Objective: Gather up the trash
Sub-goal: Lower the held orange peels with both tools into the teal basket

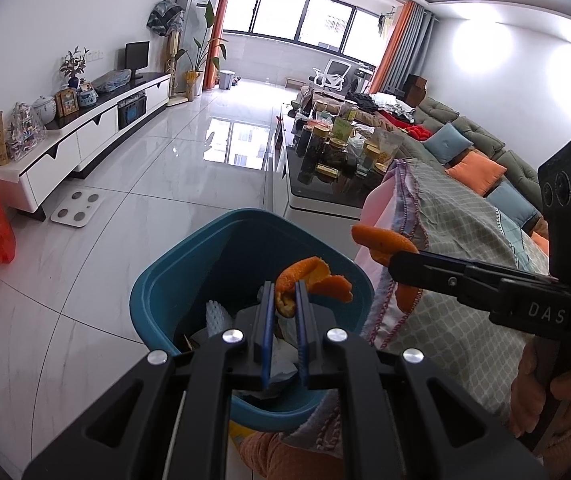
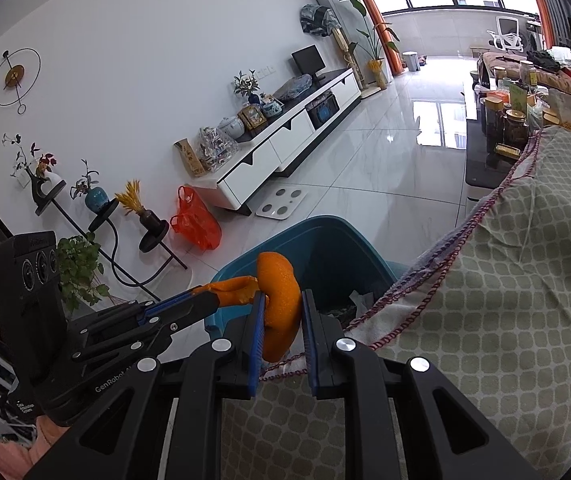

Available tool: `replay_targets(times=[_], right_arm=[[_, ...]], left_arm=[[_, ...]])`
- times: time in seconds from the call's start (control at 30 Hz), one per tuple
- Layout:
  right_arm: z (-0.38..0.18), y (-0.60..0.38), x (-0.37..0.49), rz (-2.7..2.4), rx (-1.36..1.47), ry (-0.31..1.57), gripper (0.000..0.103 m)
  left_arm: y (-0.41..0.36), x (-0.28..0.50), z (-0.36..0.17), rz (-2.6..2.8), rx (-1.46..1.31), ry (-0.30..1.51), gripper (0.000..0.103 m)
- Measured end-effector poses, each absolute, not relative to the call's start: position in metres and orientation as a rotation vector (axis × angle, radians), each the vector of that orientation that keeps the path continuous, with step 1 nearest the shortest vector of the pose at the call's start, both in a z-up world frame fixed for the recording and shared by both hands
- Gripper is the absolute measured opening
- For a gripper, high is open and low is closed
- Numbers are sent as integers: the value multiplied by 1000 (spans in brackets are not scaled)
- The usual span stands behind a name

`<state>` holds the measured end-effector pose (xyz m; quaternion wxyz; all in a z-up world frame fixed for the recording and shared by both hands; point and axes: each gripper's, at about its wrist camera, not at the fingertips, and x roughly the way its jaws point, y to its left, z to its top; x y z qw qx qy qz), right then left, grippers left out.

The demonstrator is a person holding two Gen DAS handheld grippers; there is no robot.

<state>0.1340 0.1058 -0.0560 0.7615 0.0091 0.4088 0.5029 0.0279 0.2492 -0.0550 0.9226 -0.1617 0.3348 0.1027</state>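
Two claws — left claw (image 1: 285,300) and right claw (image 2: 281,316) — each pinching orange peel (image 2: 281,300), over blue bin (image 1: 189,264), patterned cloth (image 2: 505,300) alongside

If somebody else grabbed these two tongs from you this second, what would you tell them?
Left gripper: shut on a torn orange peel, held over the blue bin.
Right gripper: shut on a second peel, at the bin's rim beside the checked cloth.
Done: paper scraps already lie in the bin.
Left: open both grippers so the peels probably drop in; move the right one further over the bin first.
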Motion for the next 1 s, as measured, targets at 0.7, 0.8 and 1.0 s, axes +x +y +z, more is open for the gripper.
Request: replay_targets(times=[0.7,0.8,1.0], right_arm=[[-68,125,139,1070,-23,941,18],[-70,128,140,1066,-31,950,18],[-71,136,141,1054,-59,966,19]], left_arm=[[256,39,-74,249,-353,733,11],[256,40,-77,252,-355,739,11],[262,42,-81,255,-363,753,11]])
